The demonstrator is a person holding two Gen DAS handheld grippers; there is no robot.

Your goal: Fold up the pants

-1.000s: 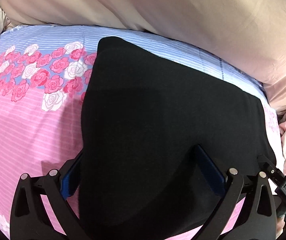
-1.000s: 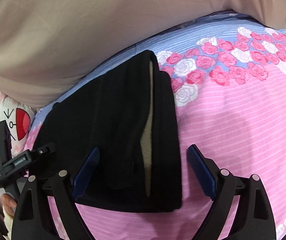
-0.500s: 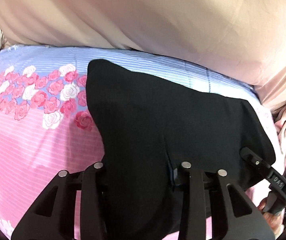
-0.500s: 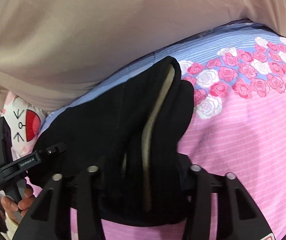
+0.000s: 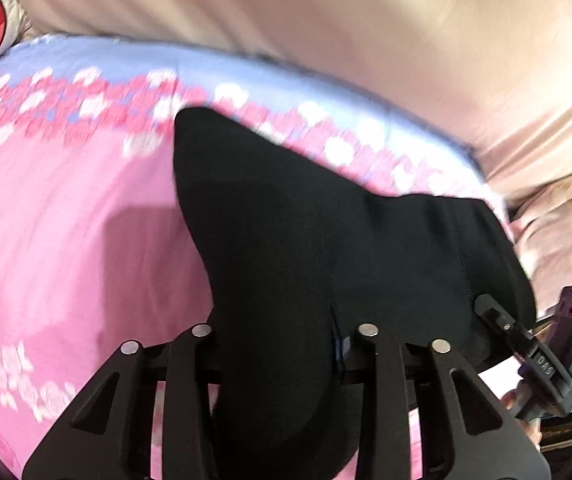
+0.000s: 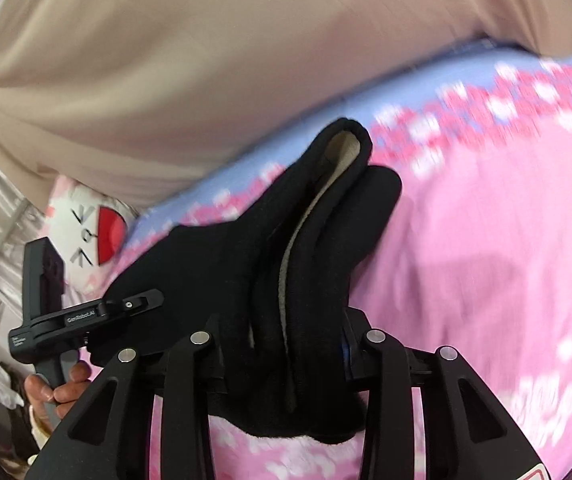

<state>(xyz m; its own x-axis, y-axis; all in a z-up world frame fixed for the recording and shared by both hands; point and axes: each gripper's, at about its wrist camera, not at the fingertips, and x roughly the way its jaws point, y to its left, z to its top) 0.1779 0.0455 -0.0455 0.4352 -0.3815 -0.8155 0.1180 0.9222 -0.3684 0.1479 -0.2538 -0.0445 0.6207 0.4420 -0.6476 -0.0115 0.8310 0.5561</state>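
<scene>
The folded black pants (image 5: pixel 326 248) with a beige fleece lining (image 6: pixel 306 232) are lifted off the pink floral bed sheet (image 5: pixel 65 220). My left gripper (image 5: pixel 281 344) is shut on one end of the bundle. My right gripper (image 6: pixel 286 344) is shut on the other end, where the folded layers bunch between the jaws. The right gripper shows at the right edge of the left wrist view (image 5: pixel 526 348). The left gripper and the hand that holds it show at the left of the right wrist view (image 6: pixel 65 316).
A large beige duvet (image 6: pixel 205 60) lies along the far side of the bed. A white cushion with a red and black cartoon face (image 6: pixel 89 236) sits at the head end. More pale bedding (image 5: pixel 558 232) is bunched at the right.
Both grippers went from open around the pants' ends to shut on them, then raised the bundle off the sheet and drew it toward the near side. The views are blurred from motion.
</scene>
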